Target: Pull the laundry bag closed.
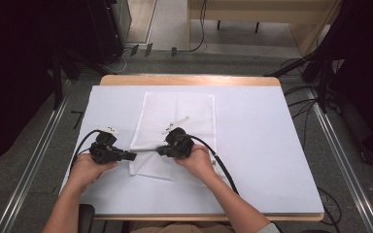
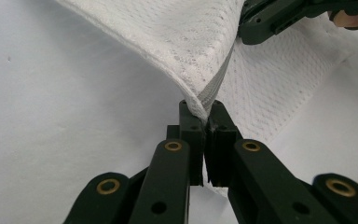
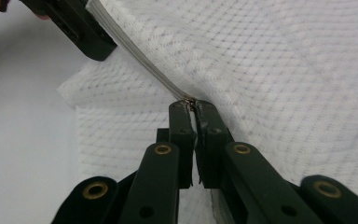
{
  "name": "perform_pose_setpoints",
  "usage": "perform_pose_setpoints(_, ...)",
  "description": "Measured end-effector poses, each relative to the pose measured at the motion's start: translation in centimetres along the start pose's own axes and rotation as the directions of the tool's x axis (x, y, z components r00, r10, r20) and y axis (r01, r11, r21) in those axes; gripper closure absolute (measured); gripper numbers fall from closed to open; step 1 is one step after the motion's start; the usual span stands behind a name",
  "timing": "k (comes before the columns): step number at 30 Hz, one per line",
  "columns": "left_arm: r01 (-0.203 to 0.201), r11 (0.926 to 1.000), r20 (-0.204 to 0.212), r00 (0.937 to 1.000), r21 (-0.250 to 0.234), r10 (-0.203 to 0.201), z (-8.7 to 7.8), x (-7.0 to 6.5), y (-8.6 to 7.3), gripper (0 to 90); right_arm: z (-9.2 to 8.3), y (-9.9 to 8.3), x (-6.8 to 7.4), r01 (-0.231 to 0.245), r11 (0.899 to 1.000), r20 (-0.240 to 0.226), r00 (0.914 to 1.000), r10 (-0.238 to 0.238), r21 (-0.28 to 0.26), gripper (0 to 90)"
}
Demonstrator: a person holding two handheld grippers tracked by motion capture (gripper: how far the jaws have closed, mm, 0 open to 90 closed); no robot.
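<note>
White-covered table (image 1: 272, 145), unlabelled mesh cloth (image 1: 179, 109) between both clamped grippers (image 1: 135, 156) (image 1: 161, 151).

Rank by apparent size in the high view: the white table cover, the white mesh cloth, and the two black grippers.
1. White table cover, largest.
2. White mesh cloth.
3. Left black gripper and right black gripper: smallest, too alike to rank.
</note>
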State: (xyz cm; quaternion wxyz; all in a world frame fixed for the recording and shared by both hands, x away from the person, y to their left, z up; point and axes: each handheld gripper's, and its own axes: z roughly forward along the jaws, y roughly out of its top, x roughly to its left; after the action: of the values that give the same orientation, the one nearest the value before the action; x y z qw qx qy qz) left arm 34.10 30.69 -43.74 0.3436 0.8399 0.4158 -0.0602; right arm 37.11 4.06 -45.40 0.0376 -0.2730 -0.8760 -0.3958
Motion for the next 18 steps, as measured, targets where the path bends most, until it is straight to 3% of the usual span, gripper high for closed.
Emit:
perform_pose_setpoints(9, -0.002, 1.0000, 0.003, 1.0000, -0.002, 0.002, -0.04, -0.03, -0.03, 88.0, -0.22, -0.17, 0.06, 0.025, 1.000, 0.018, 0.9995, -0.026, 0.013, 88.4)
perform_pose_setpoints(18, 0.000, 1.0000, -0.004, 1.0000, -0.003, 0.000, -0.03, 0.01, -0.03, 87.9, -0.73, -0.70, -0.29, 0.013, 1.000, 0.028, 0.9995, -0.014, 0.006, 88.4)
